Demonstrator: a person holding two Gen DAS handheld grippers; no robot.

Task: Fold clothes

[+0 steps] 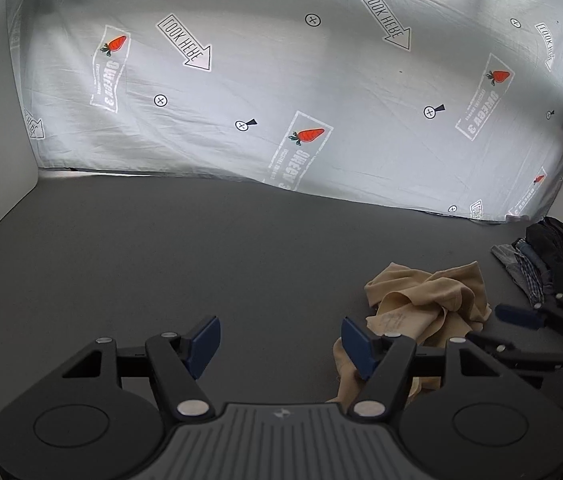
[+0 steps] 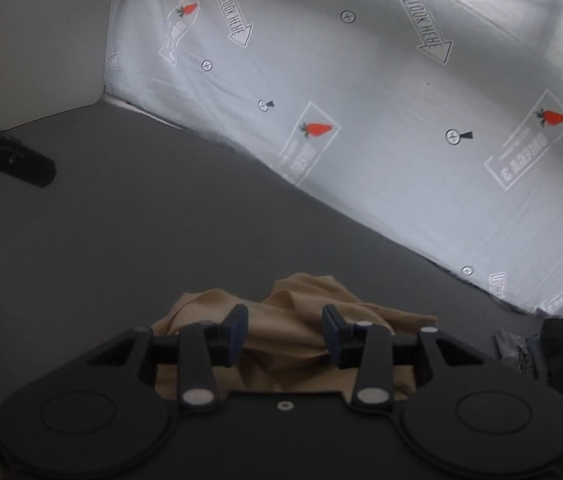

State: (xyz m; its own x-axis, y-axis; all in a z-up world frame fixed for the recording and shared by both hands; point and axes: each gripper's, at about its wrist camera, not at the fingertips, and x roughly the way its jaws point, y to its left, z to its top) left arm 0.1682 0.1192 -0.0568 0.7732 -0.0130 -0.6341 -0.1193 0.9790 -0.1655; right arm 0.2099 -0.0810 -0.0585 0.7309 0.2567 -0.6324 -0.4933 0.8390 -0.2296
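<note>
A crumpled tan garment (image 1: 429, 300) lies on the grey surface (image 1: 161, 260), to the right in the left wrist view. My left gripper (image 1: 281, 344) is open and empty, its right finger just beside the garment's near edge. My right gripper (image 1: 521, 316) shows at the right edge there, beside the garment. In the right wrist view the tan garment (image 2: 293, 320) lies directly under my right gripper (image 2: 285, 332), which is open with its jaws either side of a raised fold, not closed on it.
A pile of dark and checked clothes (image 1: 549, 260) lies at the far right, also in the right wrist view (image 2: 561, 356). A pale sheet printed with carrots and arrows (image 1: 281, 80) hangs behind the surface. A white panel (image 2: 41, 40) stands at the left.
</note>
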